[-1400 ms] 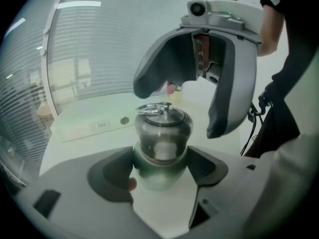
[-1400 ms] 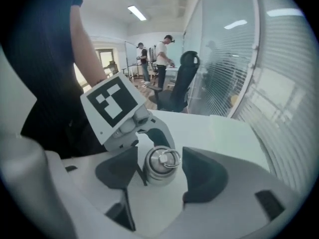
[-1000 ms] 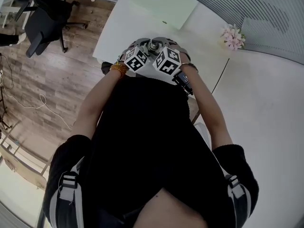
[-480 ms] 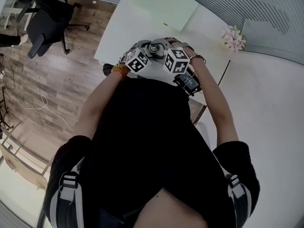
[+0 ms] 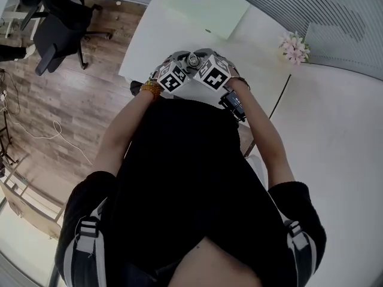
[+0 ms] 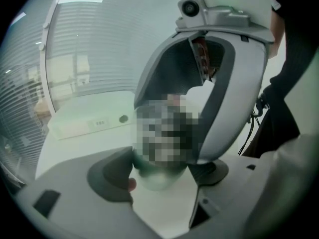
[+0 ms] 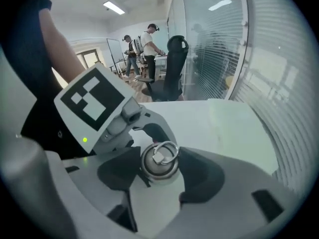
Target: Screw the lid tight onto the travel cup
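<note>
Lid-tightening stage, seen from the head and both gripper views. The travel cup (image 5: 193,59) sits between the two marker cubes (image 5: 172,76), over the near edge of the white table (image 5: 149,40) and just in front of the person's torso. Whether its base rests on the table or is lifted clear cannot be told.

The left gripper (image 6: 167,172) has its jaws set wide on the cup's body, one pad against each side, and serves as the steadying hold. Only the pale green lower end of the body shows plainly.

The right gripper (image 7: 159,171) comes from the opposite side and brackets the metal lid (image 7: 159,163), whose wire ring (image 7: 166,151) lies folded on top. Its jaws are closing with the lid between them. The pads stand just beside the lid's rim, with no firm press evident.

Progress, as a judgement: the lid is already seated on the cup's mouth and looks level, so placing and starting the thread appear done. The thread itself is hidden, so how tight the lid is cannot be read. What seems to remain is for the right gripper to clamp the lid, give one or more further turns until it stops, and then release.
</note>
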Demonstrator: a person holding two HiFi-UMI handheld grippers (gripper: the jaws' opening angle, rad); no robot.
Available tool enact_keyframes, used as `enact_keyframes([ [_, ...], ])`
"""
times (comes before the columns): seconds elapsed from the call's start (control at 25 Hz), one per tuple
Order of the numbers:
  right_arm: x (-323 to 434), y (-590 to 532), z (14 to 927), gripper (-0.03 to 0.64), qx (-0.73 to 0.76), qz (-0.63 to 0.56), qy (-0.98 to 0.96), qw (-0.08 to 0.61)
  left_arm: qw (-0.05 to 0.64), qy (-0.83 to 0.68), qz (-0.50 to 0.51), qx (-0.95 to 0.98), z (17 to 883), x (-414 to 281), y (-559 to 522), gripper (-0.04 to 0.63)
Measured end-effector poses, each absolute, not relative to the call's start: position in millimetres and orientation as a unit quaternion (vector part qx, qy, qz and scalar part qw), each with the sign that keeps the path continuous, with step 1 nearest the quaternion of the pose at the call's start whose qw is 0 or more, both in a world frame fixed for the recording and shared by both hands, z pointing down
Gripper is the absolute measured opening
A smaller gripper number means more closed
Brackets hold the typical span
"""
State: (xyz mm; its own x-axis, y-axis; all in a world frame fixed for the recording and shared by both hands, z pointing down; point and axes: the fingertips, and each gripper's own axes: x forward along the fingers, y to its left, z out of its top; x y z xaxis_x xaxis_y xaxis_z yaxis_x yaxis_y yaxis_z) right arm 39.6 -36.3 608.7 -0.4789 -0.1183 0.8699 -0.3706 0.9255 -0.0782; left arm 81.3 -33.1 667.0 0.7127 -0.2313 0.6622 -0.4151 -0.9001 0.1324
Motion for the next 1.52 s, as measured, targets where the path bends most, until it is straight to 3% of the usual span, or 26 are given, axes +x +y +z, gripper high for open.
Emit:
enact_keyframes([
  [0.48, 40, -20, 616, 0.247, -0.08, -0.042, -0.836, 0.542, 0.142, -0.174, 0.337, 0.914, 668, 81, -32, 0.348],
  [0.6, 38, -28, 606, 0.298, -0.015, -0.007, -0.859, 0.512, 0.144, -0.175, 0.338, 0.914, 667, 81, -32, 0.348],
  [0.68, 39, -35, 593, 0.296, 0.05, 0.041, -0.873, 0.483, 0.143, -0.175, 0.337, 0.914, 666, 81, -33, 0.348],
  [0.88, 42, -38, 598, 0.225, 0.135, 0.126, -0.866, 0.465, 0.144, -0.176, 0.338, 0.913, 668, 81, -33, 0.348],
  [1.0, 41, -39, 601, 0.233, 0.145, 0.153, -0.858, 0.469, 0.144, -0.175, 0.338, 0.913, 667, 81, -34, 0.348],
  [1.16, 41, -33, 608, 0.236, 0.112, 0.085, -0.852, 0.505, 0.143, -0.176, 0.339, 0.913, 667, 81, -33, 0.348],
  [1.52, 43, -16, 617, 0.239, -0.119, -0.12, -0.806, 0.568, 0.145, -0.174, 0.34, 0.912, 668, 81, -33, 0.35],
])
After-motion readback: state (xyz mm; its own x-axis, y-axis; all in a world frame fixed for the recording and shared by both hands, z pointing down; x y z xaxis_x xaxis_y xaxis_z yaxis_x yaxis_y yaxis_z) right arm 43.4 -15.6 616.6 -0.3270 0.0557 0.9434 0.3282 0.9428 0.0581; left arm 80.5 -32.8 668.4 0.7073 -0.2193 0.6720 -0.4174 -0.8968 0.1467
